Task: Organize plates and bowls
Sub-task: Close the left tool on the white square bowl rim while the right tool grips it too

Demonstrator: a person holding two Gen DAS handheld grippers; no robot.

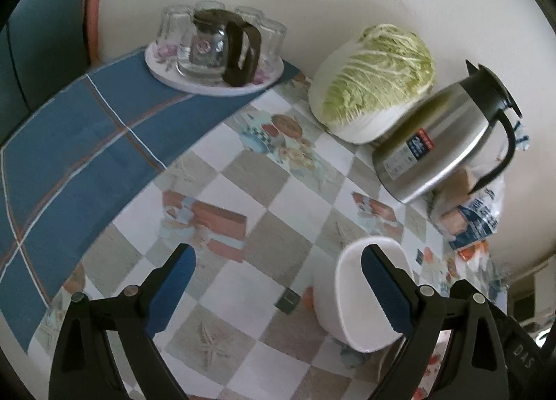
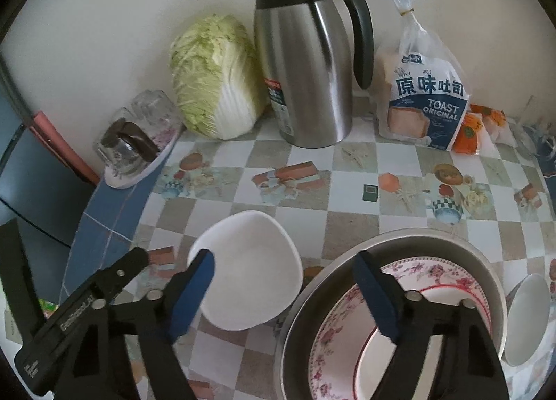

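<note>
Bowl, white, sits on the checked cloth, just left of the metal basin. In the right wrist view the bowl's rim is near the basin's rim; can't tell if they touch. Inside the basin lie flowered plates, w/ a red-rimmed one on top. A 2nd white bowl leans at the basin's right side, tilted on edge.

Right claw hangs over the gap btw bowl and basin. Its jaws are spread apart w/ nothing pinched. Left pad is over the bowl's left rim, right pad is over the plates. Can't tell if either pad touches.

Left claw is spread wide too, holding nothing. In the left wrist view its right pad sits in front of the bowl; its left pad is over bare cloth. The bowl looks a bit blurred there.

At the back by the wall stand a cabbage, a steel jug w/ black lid and handle, and a bag of toast. Orange packets lie right of the toast. Far left is a flowered tray w/ a glass pot and upside-down glasses on it. The tray sits partly on a blue cloth.
</note>
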